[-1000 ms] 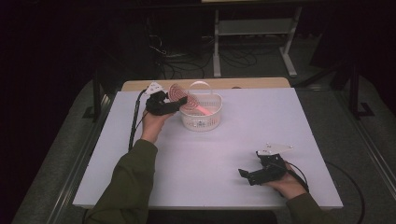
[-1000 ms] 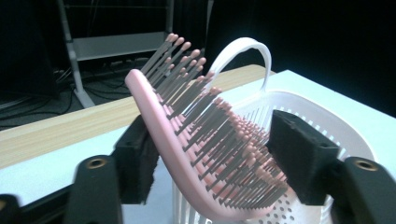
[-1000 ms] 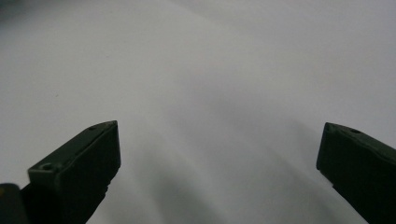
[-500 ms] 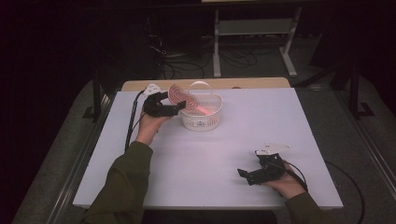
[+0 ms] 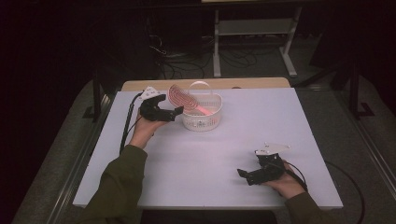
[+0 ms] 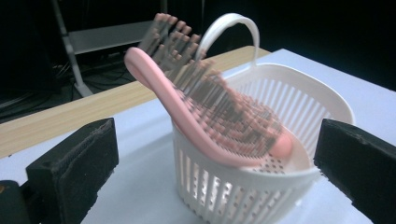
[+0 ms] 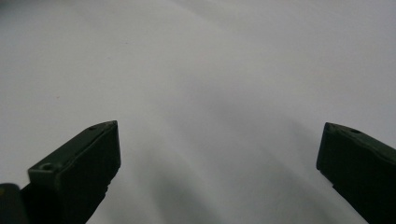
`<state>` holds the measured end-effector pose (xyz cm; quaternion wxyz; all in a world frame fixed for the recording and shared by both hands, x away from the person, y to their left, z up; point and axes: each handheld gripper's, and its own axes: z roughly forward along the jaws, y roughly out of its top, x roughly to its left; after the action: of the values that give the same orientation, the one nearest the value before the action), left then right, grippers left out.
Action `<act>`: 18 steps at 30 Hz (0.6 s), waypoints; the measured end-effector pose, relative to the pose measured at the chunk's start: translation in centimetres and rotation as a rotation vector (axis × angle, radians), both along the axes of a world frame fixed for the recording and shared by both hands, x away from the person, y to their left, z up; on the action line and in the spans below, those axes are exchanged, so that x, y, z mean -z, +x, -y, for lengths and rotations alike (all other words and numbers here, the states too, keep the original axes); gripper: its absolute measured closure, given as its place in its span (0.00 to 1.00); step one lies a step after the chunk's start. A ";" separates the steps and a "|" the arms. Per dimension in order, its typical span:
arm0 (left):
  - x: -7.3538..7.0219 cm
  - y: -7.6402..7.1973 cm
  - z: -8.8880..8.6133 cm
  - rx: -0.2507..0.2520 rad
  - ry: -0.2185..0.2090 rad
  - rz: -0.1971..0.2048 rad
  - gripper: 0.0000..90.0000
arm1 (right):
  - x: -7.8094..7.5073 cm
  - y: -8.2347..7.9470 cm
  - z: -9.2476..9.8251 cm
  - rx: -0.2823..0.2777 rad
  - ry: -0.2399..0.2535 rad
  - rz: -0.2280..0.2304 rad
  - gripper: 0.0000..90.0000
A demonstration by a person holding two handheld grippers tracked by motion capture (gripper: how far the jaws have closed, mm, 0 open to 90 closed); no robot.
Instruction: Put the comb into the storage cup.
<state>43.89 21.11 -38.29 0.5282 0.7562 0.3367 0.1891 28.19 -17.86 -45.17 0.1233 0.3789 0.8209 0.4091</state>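
The left claw (image 5: pixel 179 111) has just been opening and stands wide, nothing between its jaws, just left of the white basket (image 5: pixel 201 122) at the tabletop's (image 5: pixel 299 116) far side. The pink hairbrush (image 5: pixel 189 101) leans inside the basket, head over the rim. The right claw (image 5: pixel 243 173) stands wide and empty above the near right tabletop; no readable writing.

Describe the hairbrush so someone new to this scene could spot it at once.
Start at the white table, then find the white slotted basket near its far edge. The hairbrush leans in that basket, bristled head sticking up past the rim. It is the one pink thing among white and black ones.
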 end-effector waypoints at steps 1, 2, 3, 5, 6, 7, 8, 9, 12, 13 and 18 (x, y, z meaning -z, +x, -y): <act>0.0 -0.2 -0.1 0.007 0.004 0.000 0.00 | 0.0 0.0 0.0 -0.001 -0.001 0.002 0.00; 0.1 -0.5 -0.2 0.014 0.007 -0.001 0.00 | 0.0 0.0 0.0 -0.001 -0.001 0.003 0.00; 0.1 -0.7 -0.2 0.022 0.013 -0.002 0.00 | 0.0 -0.1 0.0 -0.001 -0.001 0.003 0.00; 0.3 -1.2 -0.4 0.030 0.019 0.003 0.00 | 0.0 0.0 0.0 0.000 -0.003 0.001 0.00; 0.3 -1.4 -0.4 0.033 0.022 0.002 0.00 | 0.0 0.0 0.0 0.000 -0.003 0.002 0.00; 0.4 -1.5 -0.5 0.036 0.023 0.001 0.00 | 0.0 0.0 0.0 0.000 -0.002 0.002 0.00; 0.4 -1.7 -0.5 0.040 0.026 0.003 0.00 | 0.0 0.0 0.0 0.001 -0.002 0.002 0.00; 0.4 -1.9 -0.6 0.044 0.031 0.003 0.00 | 0.0 0.0 0.0 0.001 -0.002 0.003 0.00; 0.4 -2.5 -0.7 0.058 0.046 0.006 0.00 | 0.0 0.0 0.0 -0.001 -0.003 0.004 0.00; 0.5 -2.7 -0.8 0.061 0.046 0.005 0.00 | 0.0 0.0 0.0 0.000 -0.003 0.005 0.00; 0.8 -3.5 -1.4 0.079 0.058 -0.010 0.00 | 0.1 -0.1 0.0 -0.001 -0.004 0.005 0.00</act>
<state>40.35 22.55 -39.07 0.5114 0.7850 0.3035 0.1739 28.13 -17.87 -45.22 0.1259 0.3773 0.8216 0.4083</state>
